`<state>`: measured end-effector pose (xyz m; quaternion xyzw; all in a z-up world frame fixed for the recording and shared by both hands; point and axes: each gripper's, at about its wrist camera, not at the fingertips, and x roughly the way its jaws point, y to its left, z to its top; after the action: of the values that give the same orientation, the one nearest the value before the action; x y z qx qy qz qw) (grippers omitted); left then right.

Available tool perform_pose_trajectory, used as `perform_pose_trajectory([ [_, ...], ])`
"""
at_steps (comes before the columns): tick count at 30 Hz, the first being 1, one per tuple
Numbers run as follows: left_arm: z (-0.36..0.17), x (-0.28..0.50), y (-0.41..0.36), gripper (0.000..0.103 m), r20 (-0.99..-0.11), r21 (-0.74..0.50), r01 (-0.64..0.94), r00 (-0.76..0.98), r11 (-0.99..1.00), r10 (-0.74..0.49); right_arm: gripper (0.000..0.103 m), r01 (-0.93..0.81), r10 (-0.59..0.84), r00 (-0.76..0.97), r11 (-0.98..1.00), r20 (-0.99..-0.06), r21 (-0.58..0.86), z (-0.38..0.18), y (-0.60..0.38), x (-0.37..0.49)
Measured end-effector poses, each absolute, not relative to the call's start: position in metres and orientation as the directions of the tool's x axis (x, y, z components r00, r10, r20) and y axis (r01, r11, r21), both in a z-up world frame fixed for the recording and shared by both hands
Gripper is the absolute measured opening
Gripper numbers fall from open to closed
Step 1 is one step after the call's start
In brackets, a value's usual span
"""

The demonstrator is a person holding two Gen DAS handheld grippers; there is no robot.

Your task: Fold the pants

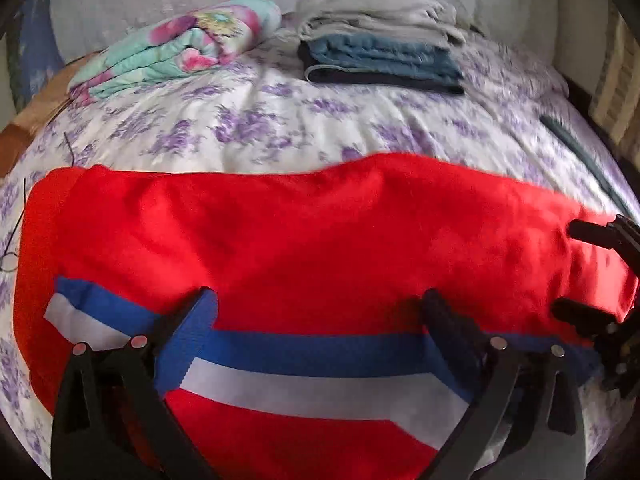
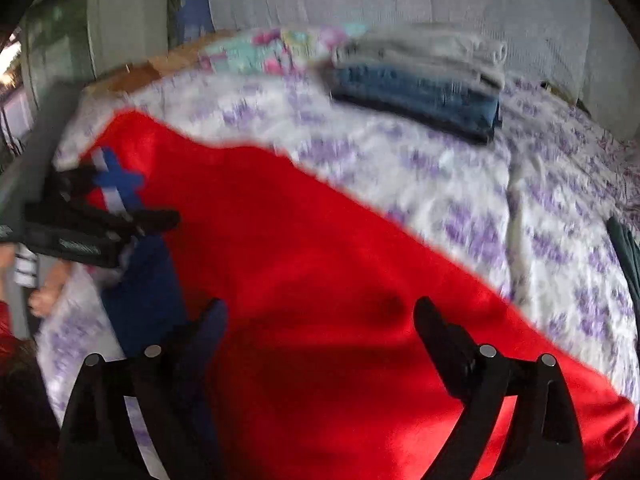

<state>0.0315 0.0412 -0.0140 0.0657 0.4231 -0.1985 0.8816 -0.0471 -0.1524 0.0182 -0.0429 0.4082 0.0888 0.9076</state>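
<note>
Red pants (image 1: 304, 232) with a blue and white side stripe (image 1: 312, 364) lie folded lengthwise across the near part of the bed. My left gripper (image 1: 320, 304) is open, its fingers standing wide apart over the stripe. My right gripper (image 1: 576, 272) shows at the right edge of the left wrist view, open at the pants' right end. In the right wrist view the red pants (image 2: 320, 264) fill the middle. My right gripper (image 2: 320, 316) is open above the cloth. My left gripper (image 2: 120, 196) shows at the left, over the striped end.
The bed has a white sheet with purple flowers (image 1: 280, 120). A folded floral blanket (image 1: 180, 44) lies at the back left. A stack of folded grey, blue and dark clothes (image 1: 380, 48) sits at the back middle, and shows in the right wrist view (image 2: 420, 80).
</note>
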Motion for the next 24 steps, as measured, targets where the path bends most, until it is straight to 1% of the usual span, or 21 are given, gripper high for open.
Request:
perform_pose_trajectory([
  [2,-0.001,0.031,0.049,0.099,-0.737,-0.054,0.378,0.609,0.924,-0.292,0.095,-0.190,0.132,0.674,0.982,-0.727,0.003,0.030,-0.150,-0.040],
  [5,0.020,0.031,0.064,0.099,-0.669,-0.015,0.317,0.702,0.948,-0.245,0.095,-0.213,0.178,0.686,0.976,-0.705,0.039,0.043,-0.138,-0.012],
  [6,0.022,0.035,0.069,0.099,-0.665,0.000,0.292,0.714,0.956,-0.218,0.095,-0.229,0.188,0.675,0.973,-0.714,0.041,0.041,-0.129,0.000],
  [8,0.008,0.048,0.073,0.099,-0.701,0.020,0.285,0.687,0.958,-0.190,0.095,-0.259,0.204,0.633,0.965,-0.747,0.044,0.029,-0.114,0.019],
  [9,-0.011,0.057,0.069,0.099,-0.736,0.048,0.312,0.654,0.949,-0.177,0.095,-0.289,0.226,0.569,0.955,-0.791,0.066,0.014,-0.106,0.029],
  [10,-0.022,0.058,0.064,0.099,-0.746,0.095,0.324,0.649,0.941,-0.149,0.097,-0.309,0.244,0.516,0.947,-0.821,0.088,0.002,-0.100,0.035],
  [11,-0.022,0.057,0.057,0.098,-0.742,0.140,0.329,0.660,0.934,-0.121,0.096,-0.314,0.241,0.507,0.946,-0.828,0.084,-0.003,-0.098,0.038],
  [13,-0.020,0.051,0.053,0.099,-0.721,0.161,0.335,0.683,0.928,-0.122,0.095,-0.305,0.251,0.529,0.948,-0.811,0.095,0.008,-0.102,0.037],
  [14,-0.021,0.053,0.053,0.098,-0.727,0.154,0.337,0.675,0.929,-0.124,0.095,-0.292,0.242,0.576,0.953,-0.781,0.079,0.021,-0.105,0.035],
  [16,-0.020,0.056,0.060,0.098,-0.728,0.102,0.336,0.666,0.936,-0.160,0.095,-0.264,0.184,0.649,0.964,-0.738,0.009,0.041,-0.105,0.035],
  [18,-0.018,0.050,0.061,0.098,-0.725,0.097,0.333,0.669,0.938,-0.163,0.095,-0.250,0.143,0.674,0.967,-0.725,-0.041,0.049,-0.101,0.044],
  [20,-0.020,0.048,0.058,0.099,-0.726,0.118,0.329,0.673,0.937,-0.145,0.095,-0.228,0.084,0.674,0.969,-0.734,-0.099,0.043,-0.095,0.055],
  [22,-0.019,0.048,0.059,0.098,-0.726,0.115,0.328,0.672,0.937,-0.146,0.096,-0.211,-0.030,0.642,0.954,-0.766,-0.215,0.019,-0.089,0.077],
  [23,-0.019,0.048,0.058,0.098,-0.726,0.115,0.328,0.673,0.938,-0.146,0.099,-0.222,-0.053,0.603,0.947,-0.796,-0.231,0.002,-0.089,0.088],
  [24,-0.019,0.049,0.057,0.099,-0.726,0.121,0.325,0.673,0.938,-0.139,0.099,-0.218,-0.005,0.574,0.963,-0.819,-0.159,-0.007,-0.097,0.095],
])
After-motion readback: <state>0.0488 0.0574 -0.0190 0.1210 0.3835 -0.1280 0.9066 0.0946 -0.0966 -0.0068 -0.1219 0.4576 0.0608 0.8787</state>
